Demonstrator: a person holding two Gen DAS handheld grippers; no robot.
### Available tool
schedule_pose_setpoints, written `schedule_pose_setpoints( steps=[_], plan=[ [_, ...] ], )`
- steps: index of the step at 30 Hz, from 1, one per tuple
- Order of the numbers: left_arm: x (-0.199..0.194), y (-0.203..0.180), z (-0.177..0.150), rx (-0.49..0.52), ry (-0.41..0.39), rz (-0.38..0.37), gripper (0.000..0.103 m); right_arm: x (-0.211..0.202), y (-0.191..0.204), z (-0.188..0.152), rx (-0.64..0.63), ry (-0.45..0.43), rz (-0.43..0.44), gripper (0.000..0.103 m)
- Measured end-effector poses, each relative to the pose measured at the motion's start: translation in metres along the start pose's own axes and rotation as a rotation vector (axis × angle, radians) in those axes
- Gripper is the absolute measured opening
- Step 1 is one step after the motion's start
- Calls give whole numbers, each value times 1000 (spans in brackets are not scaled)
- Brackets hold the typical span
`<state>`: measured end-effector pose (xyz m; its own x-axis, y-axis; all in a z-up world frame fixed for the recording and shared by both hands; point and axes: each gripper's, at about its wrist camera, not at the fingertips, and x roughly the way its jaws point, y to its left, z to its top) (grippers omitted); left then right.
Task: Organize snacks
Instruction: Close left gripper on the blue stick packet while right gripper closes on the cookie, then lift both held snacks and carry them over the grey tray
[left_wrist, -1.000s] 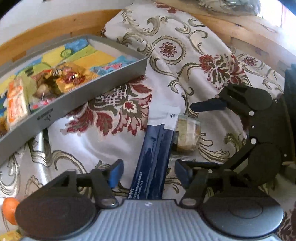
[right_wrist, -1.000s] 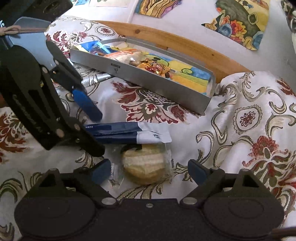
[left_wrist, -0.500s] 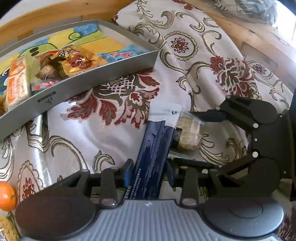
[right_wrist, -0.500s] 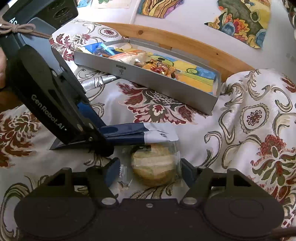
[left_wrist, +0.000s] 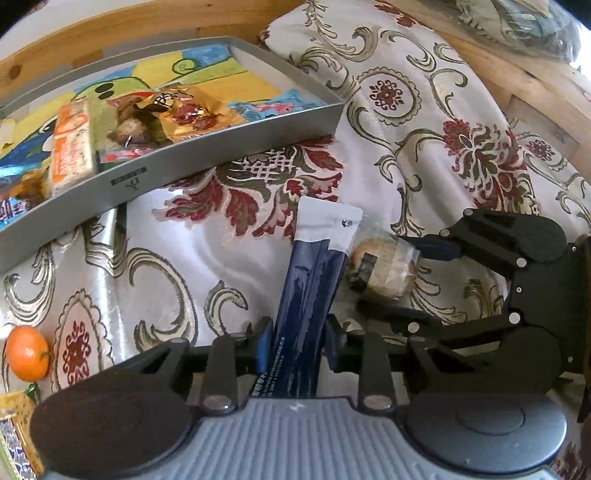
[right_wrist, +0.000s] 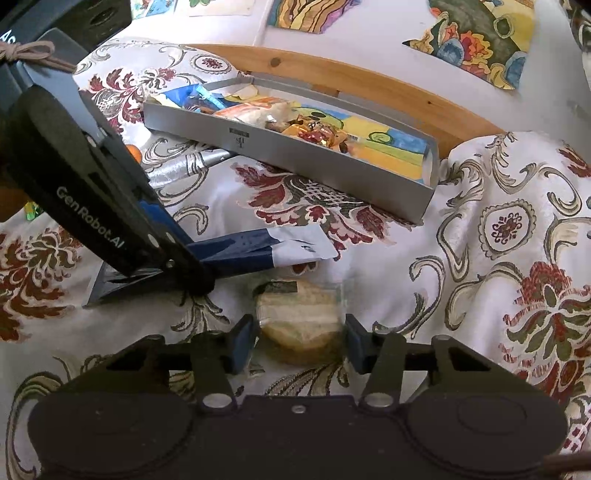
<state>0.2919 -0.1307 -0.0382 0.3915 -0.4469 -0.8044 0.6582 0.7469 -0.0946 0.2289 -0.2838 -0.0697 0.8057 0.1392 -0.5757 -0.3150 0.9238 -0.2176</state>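
My left gripper is pinched onto the long dark-blue foil sachet with a white end, its blue pads pressed against the near end of the packet. The sachet lies flat on the flowered cream-and-red cloth, its white end pointing toward the tray. Just beside it, touching or nearly so, sits the round pale cake in a clear plastic wrapper. My right gripper is drawn in around that cake, a pad on either side; the pads look to be at the wrapper's edges, but I cannot tell whether they are truly bearing on it yet.

I judge this to be the grasping step for both snacks at once, neither of them lifted. Next I would make sure the right pads bite the cake and not only the loose film, then raise both and carry them to the long shallow grey metal tray with a bright cartoon-printed floor, which rests on the cloth beyond the sachet. Its right-hand part looks freest.

By count: one sachet, one wrapped cake and one tray. In the tray I make out one orange-and-white bar, one gold-wrapped sweet, a small red-and-white packet at the front wall, and more wrappers at the left end that I cannot separate. On the cloth to my left lies one small orange fruit.
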Motion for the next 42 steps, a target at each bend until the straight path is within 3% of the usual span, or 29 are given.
schedule_pose_setpoints(
  steps=[22, 31, 42],
  plan=[
    [-35, 7, 5, -139, -105, 48, 27, -17, 6, 7, -2, -120, -73, 51],
    [-41, 8, 8, -148, -153, 79, 27, -21, 5, 9, 13, -149, -95, 52],
    [-51, 14, 40, -179, -295, 100, 27, -30, -8, 22, 94, -251, -132, 52]
  ],
)
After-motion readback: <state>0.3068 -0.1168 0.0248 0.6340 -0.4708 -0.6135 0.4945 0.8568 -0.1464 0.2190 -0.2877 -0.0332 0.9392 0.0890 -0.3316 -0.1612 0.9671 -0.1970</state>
